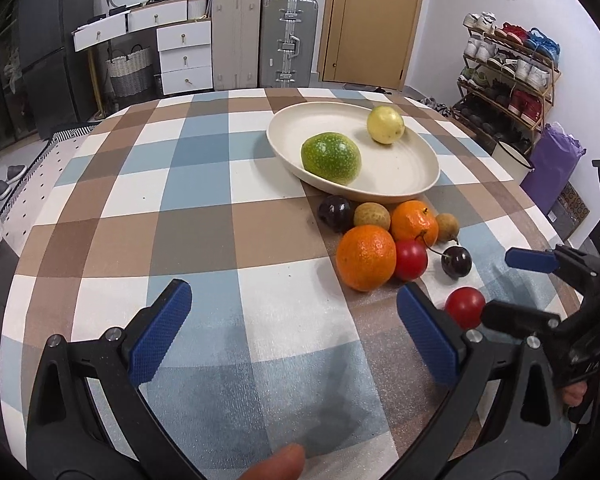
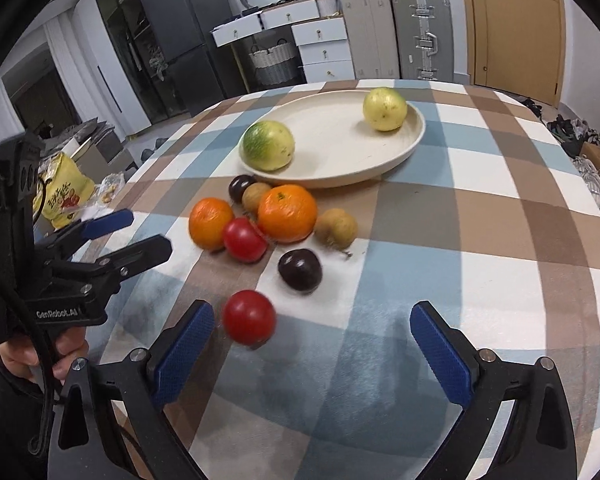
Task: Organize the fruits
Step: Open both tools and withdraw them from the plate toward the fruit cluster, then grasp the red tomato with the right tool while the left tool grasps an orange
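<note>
A cream plate holds a green fruit and a yellow fruit on the checked tablecloth. In front of the plate lie two oranges, a red tomato, dark plums and brownish fruits. A second red tomato sits apart, just inside my right gripper, near its left finger, with no pad touching it. My left gripper stands open over bare cloth, to the left of the pile.
A yellow snack bag lies at the table's left edge. Beyond the table stand suitcases, white drawers, a door and a shoe rack. The cloth left of the plate is bare.
</note>
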Demonstrator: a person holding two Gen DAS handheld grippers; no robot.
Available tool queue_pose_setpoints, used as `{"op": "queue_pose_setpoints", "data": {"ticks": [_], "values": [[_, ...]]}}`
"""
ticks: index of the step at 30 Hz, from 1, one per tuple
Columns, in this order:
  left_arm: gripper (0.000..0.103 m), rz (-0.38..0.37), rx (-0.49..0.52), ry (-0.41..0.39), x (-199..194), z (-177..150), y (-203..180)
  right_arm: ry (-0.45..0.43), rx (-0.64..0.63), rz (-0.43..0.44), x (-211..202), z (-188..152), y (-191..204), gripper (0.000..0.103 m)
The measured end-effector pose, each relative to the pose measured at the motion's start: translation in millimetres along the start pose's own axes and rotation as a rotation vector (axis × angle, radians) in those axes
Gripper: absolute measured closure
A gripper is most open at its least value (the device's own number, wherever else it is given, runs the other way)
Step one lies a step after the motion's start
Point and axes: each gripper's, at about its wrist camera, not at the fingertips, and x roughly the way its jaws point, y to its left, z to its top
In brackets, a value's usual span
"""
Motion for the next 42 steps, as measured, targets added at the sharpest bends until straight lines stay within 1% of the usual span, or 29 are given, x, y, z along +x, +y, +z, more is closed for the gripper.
{"op": "queue_pose_setpoints", "data": {"ticks": [4, 5, 8, 11, 13, 20, 21, 22, 26, 30, 32, 37, 39, 41, 42], "values": [[0.001, -0.016, -0.003, 0.005, 1, 1, 1, 0.023, -0.052, -0.005, 5, -3, 13, 0.016], [0.002, -0.02, -0.004, 0.005, 1, 1, 2, 0.026, -0.064, -0.008, 7, -4, 16, 0.017], [0.002, -0.01, -0.01, 0.015, 4, 1, 3, 0.03, -0.084, -0.01, 11, -5, 22, 0.025], [0.002, -0.016, -0.018, 0.023, 7, 0, 5, 0.033, -0.117, -0.017, 13, -6, 28, 0.035], [0.002, -0.02, -0.021, 0.025, 8, 0, 6, 0.03, -0.127, -0.017, 14, -5, 30, 0.044], [0.002, -0.04, -0.026, 0.025, 11, 0, 7, 0.019, -0.148, -0.018, 13, -6, 36, 0.062], [0.002, -0.042, -0.027, 0.026, 12, 0, 7, 0.016, -0.153, -0.01, 13, -6, 37, 0.068], [0.002, -0.043, -0.028, 0.027, 12, 0, 7, 0.012, -0.158, -0.006, 12, -6, 38, 0.072], [0.002, -0.044, -0.038, 0.031, 13, 0, 8, -0.015, -0.161, -0.007, 7, -7, 39, 0.072], [0.003, -0.054, -0.059, 0.029, 16, 4, 9, -0.067, -0.121, 0.018, -3, -3, 30, 0.072], [0.003, -0.057, -0.057, 0.033, 18, 5, 8, -0.092, -0.095, 0.017, -6, 0, 23, 0.072], [0.007, -0.072, -0.044, 0.046, 26, 10, 0, -0.113, -0.06, 0.009, -10, 2, 13, 0.072], [0.009, -0.08, -0.043, 0.047, 30, 12, -3, -0.116, -0.059, 0.009, -12, 3, 11, 0.072], [0.019, -0.094, -0.035, 0.057, 35, 14, -7, -0.12, -0.058, 0.011, -13, 3, 8, 0.072], [0.021, -0.106, -0.035, 0.066, 37, 15, -9, -0.122, -0.057, 0.012, -14, 3, 7, 0.072]]}}
